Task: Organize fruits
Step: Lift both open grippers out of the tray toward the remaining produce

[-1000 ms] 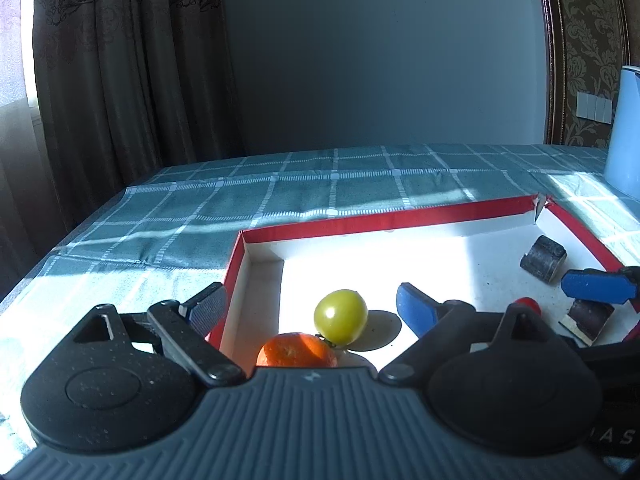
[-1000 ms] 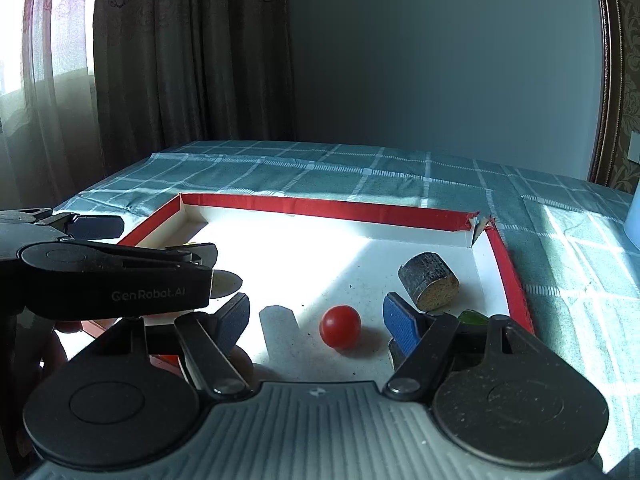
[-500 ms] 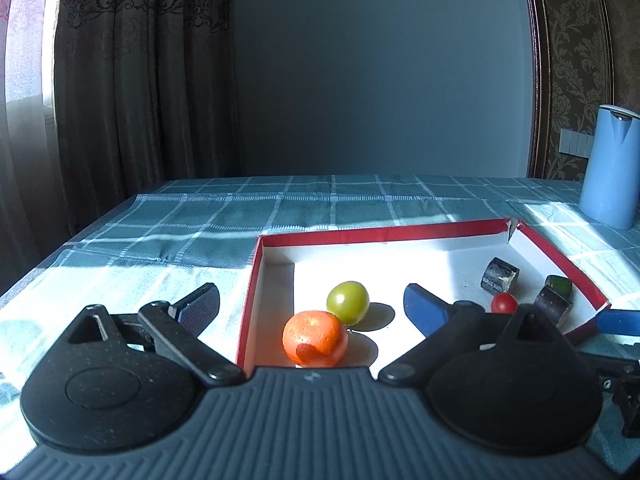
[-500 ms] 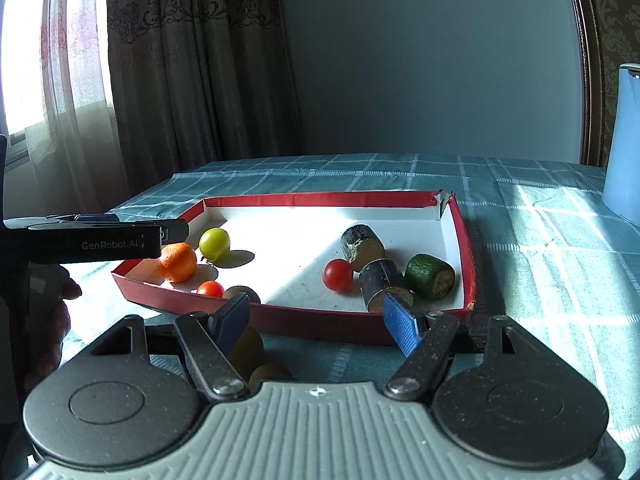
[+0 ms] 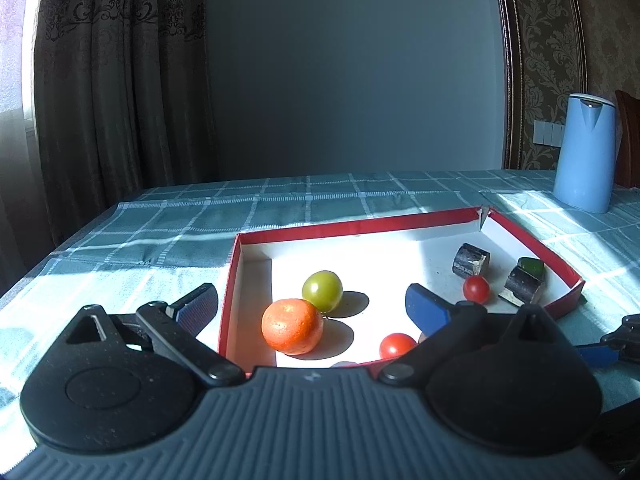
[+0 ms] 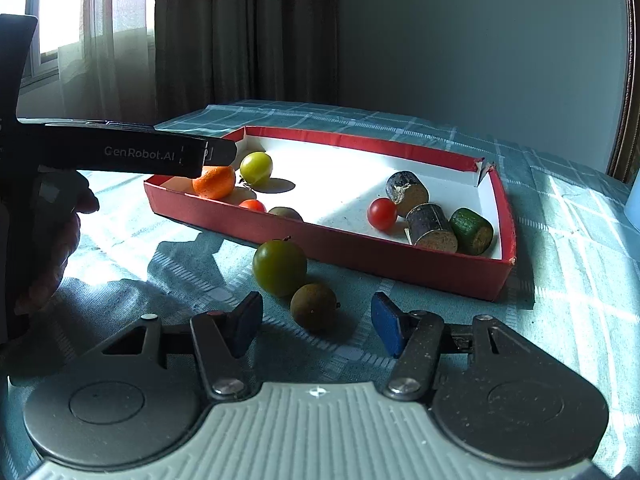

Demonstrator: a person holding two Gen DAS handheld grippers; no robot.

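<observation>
A red-walled tray (image 6: 400,258) (image 5: 360,226) holds an orange (image 5: 292,326) (image 6: 214,182), a green tomato (image 5: 322,291) (image 6: 256,168), two red cherry tomatoes (image 5: 476,289) (image 5: 396,345), two dark cylinders (image 6: 406,193) (image 6: 430,225), a green cylinder (image 6: 472,231) and a brown fruit (image 6: 285,213). On the cloth in front of the tray lie a green fruit (image 6: 279,267) and a brown round fruit (image 6: 313,307). My right gripper (image 6: 316,326) is open, just behind the brown fruit. My left gripper (image 5: 312,308) is open and empty at the tray's near left corner.
A blue kettle (image 5: 586,152) stands at the back right of the checked tablecloth (image 5: 168,236). Curtains (image 5: 120,80) hang behind the table's left side. The left gripper's body (image 6: 120,154) and the hand holding it fill the left of the right wrist view.
Both grippers have pulled back out of the tray toward me. The right one now sits lower, over the cloth behind the two loose fruits. Both stay open.
</observation>
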